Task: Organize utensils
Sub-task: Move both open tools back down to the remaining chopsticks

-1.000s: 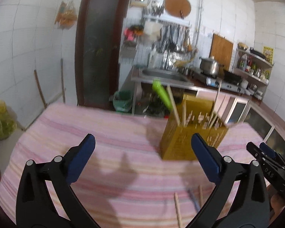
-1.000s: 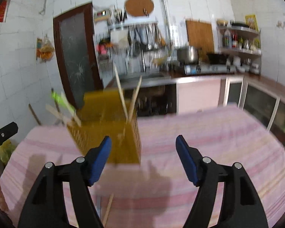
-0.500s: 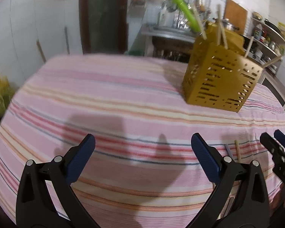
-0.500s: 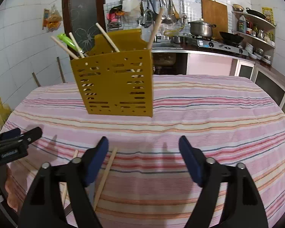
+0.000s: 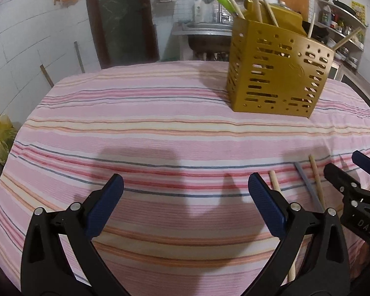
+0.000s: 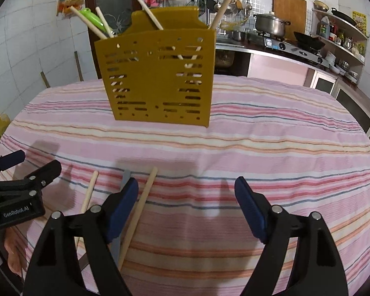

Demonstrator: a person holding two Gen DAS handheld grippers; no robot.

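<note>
Both claws hang open and empty over the striped counter [image 5: 160,133]: left claw [image 5: 185,197], right claw [image 6: 186,197]. The caddy [image 6: 160,79] stands far on it, holding sticks. Two sticks [image 6: 140,204] and a grey utensil [image 6: 125,176] lie between the claws.

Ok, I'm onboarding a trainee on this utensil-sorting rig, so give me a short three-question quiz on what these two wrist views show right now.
1. True or false: the right gripper is clamped on a stick.
2. How many loose items lie on the striped tablecloth in front of the yellow utensil holder?
3. Multiple choice: the green utensil is A) lying on the cloth, B) standing in the holder, C) held by the left gripper.

Key
1. False: its jaws are open and empty.
2. Three: two wooden sticks with a grey utensil between them.
3. B.
</note>
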